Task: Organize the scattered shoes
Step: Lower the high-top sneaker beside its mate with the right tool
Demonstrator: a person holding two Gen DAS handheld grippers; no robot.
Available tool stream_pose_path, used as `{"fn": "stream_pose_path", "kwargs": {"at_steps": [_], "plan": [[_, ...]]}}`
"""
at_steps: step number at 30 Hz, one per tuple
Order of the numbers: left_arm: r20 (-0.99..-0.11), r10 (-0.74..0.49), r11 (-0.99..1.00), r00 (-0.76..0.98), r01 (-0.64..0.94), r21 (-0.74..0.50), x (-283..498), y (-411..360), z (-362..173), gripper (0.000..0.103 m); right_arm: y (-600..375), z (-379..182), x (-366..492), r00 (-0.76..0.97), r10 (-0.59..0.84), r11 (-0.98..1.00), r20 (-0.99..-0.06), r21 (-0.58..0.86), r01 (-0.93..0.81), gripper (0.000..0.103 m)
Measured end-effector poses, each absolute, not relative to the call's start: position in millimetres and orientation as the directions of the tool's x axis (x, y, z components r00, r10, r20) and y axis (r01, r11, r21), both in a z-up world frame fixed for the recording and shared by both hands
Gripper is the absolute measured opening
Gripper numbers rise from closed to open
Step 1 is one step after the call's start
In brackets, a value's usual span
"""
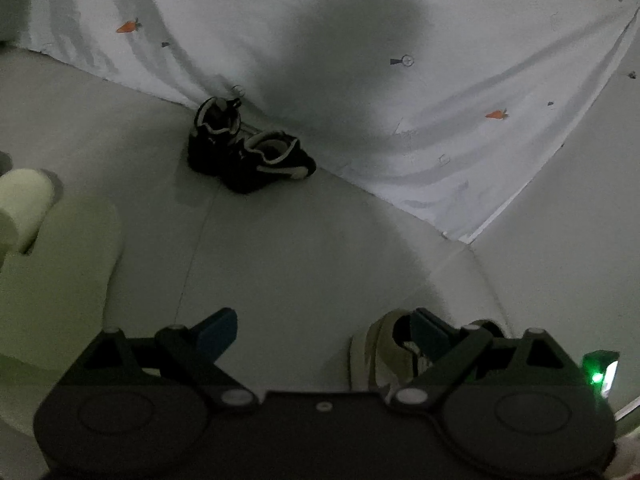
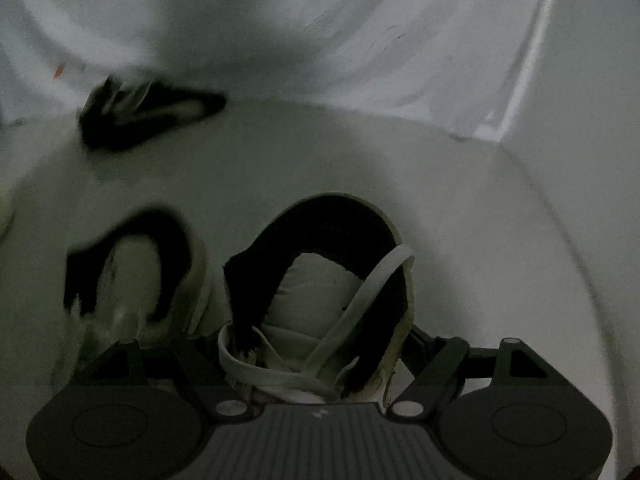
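Here the cream shoe (image 2: 320,300) sits right up against the right gripper (image 2: 316,364), its dark-lined opening facing the camera and a pale strap crossing the tongue. The gripper's jaws reach along either side of the shoe's front; whether they actually press on it cannot be told, since the fingertips are hidden behind it. Just beside it, to the left, lies its cream mate (image 2: 140,280), blurred. Farther off, a pair of black shoes (image 1: 248,148) with white trim stands together on the pale floor (image 1: 300,248), touching the edge of a white sheet printed with small carrots (image 1: 440,80).

The left gripper (image 1: 324,328) hovers low over the floor with its jaws spread wide and nothing between them; its right finger (image 1: 430,330) overlaps a cream shoe's opening. A pale green object (image 1: 52,272) lies at the left edge.
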State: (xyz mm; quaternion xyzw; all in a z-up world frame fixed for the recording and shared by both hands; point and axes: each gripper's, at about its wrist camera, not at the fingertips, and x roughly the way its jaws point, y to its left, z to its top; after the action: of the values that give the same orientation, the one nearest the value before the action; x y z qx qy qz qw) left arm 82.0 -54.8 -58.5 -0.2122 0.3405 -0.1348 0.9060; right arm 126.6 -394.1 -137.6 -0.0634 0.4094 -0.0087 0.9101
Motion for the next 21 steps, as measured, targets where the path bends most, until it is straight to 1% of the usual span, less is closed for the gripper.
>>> {"fn": "stream_pose_path", "kwargs": {"at_steps": [3, 5, 9, 15, 21], "plan": [[-0.58, -0.367, 0.884, 0.727, 0.078, -0.46, 71.7, -57.5, -59.3, 0.094, -390.9, -139.6, 132.1, 0.657, -0.045, 0.994, -0.753, -0.099, -0.045, 0.08], [-0.593, -0.357, 0.889, 0.721, 0.068, -0.453, 66.2, -56.8, -61.1, 0.094, -388.4, -140.2, 141.2, 0.638, -0.014, 1.0, -0.77, -0.025, -0.008, 0.08], [-0.61, -0.333, 0.893, 0.719, 0.032, -0.449, 57.0, -45.6, -65.0, 0.094, -376.8, -134.9, 149.7, 0.619, -0.032, 0.999, -0.785, -0.026, 0.019, 0.08], [-0.604, -0.315, 0.886, 0.733, -0.003, -0.465, 52.2, -16.9, -66.2, 0.094, -344.4, -133.3, 162.3, 0.59, -0.036, 0.996, -0.807, 0.017, 0.084, 0.08], [-0.595, -0.322, 0.88, 0.737, 0.001, -0.475, 60.5, 20.6, -64.7, 0.094, -289.5, -131.4, 182.5, 0.594, 0.0, 0.999, -0.804, 0.026, 0.036, 0.08]]}}
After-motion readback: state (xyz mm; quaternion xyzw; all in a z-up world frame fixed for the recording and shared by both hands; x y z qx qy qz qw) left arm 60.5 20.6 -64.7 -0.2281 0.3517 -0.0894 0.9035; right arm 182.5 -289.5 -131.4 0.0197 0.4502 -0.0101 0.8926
